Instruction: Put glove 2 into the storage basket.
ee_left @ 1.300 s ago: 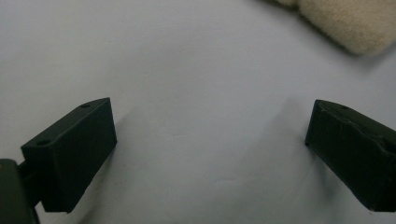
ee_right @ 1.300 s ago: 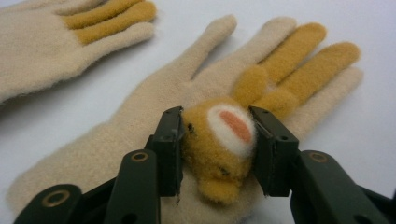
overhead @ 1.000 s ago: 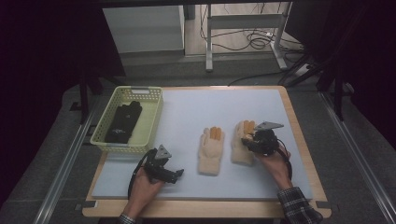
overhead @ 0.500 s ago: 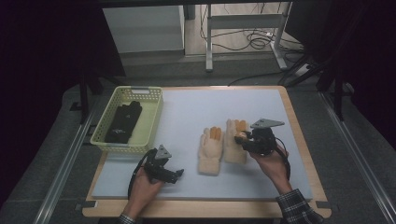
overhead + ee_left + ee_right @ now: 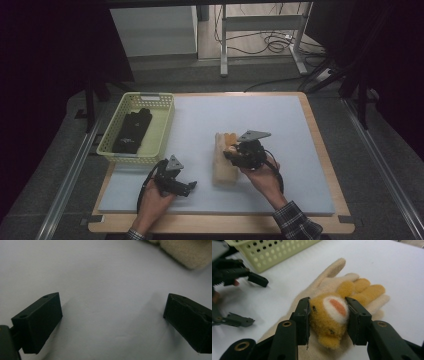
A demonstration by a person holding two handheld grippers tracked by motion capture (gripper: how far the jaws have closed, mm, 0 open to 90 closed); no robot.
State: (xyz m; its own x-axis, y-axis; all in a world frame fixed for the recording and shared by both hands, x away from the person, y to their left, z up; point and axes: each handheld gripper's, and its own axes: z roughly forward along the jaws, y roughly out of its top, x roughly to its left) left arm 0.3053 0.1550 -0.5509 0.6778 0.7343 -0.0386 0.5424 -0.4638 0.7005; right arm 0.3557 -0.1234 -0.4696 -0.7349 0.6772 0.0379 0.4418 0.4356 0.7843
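While the right gripper (image 5: 234, 152) carries one cream glove with an orange bear patch over its twin, the high view shows the pairing step in hand: the carried glove (image 5: 227, 142) sits on top of the lower glove (image 5: 224, 170), just right of the white mat's (image 5: 300, 150) middle, and the left gripper (image 5: 189, 186) rests at about seven o'clock from them, apart from both. The pale green basket (image 5: 162, 127), at about ten o'clock from the gloves, holds a dark pair of gloves (image 5: 131, 131) lying flat inside. In the left gripper view, the jaws stand wide with only bare mat between them, a cream cuff (image 5: 185, 252) at one o'clock. In the right gripper view, the jaws are clamped partway closed on the bear patch (image 5: 329, 315), the lower glove (image 5: 324, 282) spread beneath, the basket (image 5: 274, 252) at eleven o'clock. Next, I judge, the stacked pair needs squaring up before moving to the basket.
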